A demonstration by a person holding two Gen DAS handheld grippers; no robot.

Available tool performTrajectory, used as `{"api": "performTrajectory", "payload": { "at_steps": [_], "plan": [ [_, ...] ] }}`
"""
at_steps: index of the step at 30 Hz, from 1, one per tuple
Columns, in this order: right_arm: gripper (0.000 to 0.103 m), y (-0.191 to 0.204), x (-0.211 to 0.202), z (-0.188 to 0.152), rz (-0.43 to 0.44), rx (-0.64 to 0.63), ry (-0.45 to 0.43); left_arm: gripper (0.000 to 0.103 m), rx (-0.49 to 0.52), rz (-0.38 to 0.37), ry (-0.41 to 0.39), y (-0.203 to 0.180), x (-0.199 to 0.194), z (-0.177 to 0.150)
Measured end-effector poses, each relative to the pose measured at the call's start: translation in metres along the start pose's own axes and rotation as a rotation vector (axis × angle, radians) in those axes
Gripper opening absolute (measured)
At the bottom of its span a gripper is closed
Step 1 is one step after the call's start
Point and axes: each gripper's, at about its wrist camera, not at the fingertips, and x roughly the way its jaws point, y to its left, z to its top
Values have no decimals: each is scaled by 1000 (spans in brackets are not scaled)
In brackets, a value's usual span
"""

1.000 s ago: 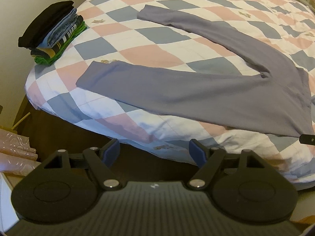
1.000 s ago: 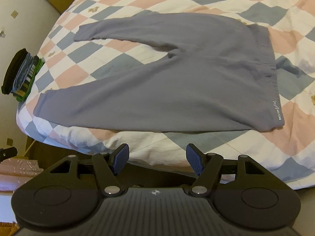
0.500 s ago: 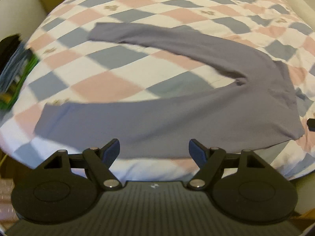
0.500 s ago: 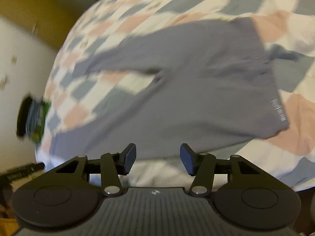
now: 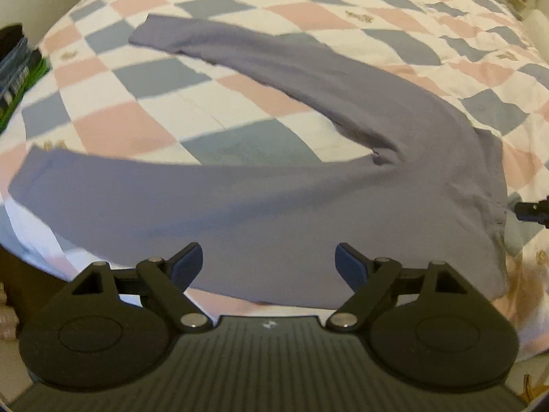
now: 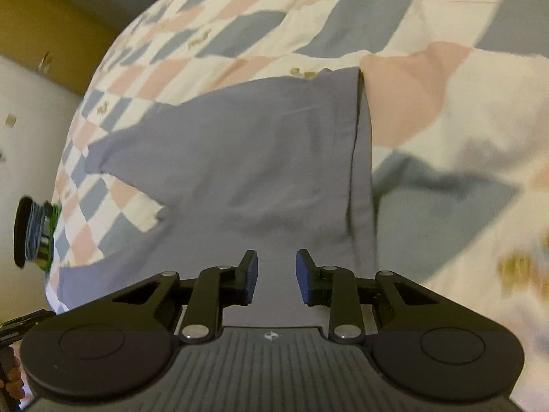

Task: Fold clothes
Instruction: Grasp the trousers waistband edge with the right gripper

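A stack of folded clothes (image 5: 17,68) sat at the far left corner of the bed (image 5: 144,79), black on top with striped and green layers under it, well apart from the work. Nothing lay between either claw and the garment. At the right edge of the left wrist view a black tip of the other tool (image 5: 532,210) poked in beside the waistband.

The grey-lilac trousers (image 5: 274,202) lay flat on a quilt of pink, blue-grey and white diamonds, legs spread in a wide V, the cloth soft and matte with a few shallow creases near the crotch. The quilt looked padded, with small tan motifs on the white patches.

The left claw (image 5: 268,262) hung over the near leg, its blue pads spread wide, gripping nothing. The right claw (image 6: 277,274) hovered over the seat of the trousers (image 6: 247,171) near the stitched waistband, its pads narrowed to a small gap with nothing between them.
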Motion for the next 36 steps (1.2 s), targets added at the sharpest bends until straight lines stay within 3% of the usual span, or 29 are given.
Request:
{"api": "performTrajectory", "payload": {
  "at_steps": [6, 13, 16, 20, 22, 24, 27, 31, 33, 36],
  "plan": [
    [30, -32, 35, 43, 31, -15, 70, 82, -43, 31, 47, -31, 11, -11],
    [30, -66, 70, 63, 35, 52, 121, 82, -93, 65, 83, -44, 19, -17],
    [27, -79, 75, 68, 103, 118, 118, 82, -104, 51, 64, -44, 16, -15],
    [9, -84, 73, 74, 232, 108, 117, 82, -119, 11, 23, -42, 9, -13],
    [7, -86, 68, 77, 311, 92, 103, 82, -124, -17, 7, -42, 6, -13],
    [10, -90, 70, 79, 301, 76, 116, 82, -122, -23, 8, -45, 6, -13],
    [23, -99, 75, 81, 254, 77, 127, 82, -116, -36, 16, -52, 9, -12],
    [25, -100, 84, 87, 260, 103, 111, 82, -105, -80, 24, -62, 15, -12],
    [4, -96, 85, 88, 254, 84, 100, 82, -99, -102, 29, -67, 18, -13],
    [2, -90, 72, 90, 254, 42, 52, 81, -73, -148, 46, -77, 25, -15]
  ]
}}
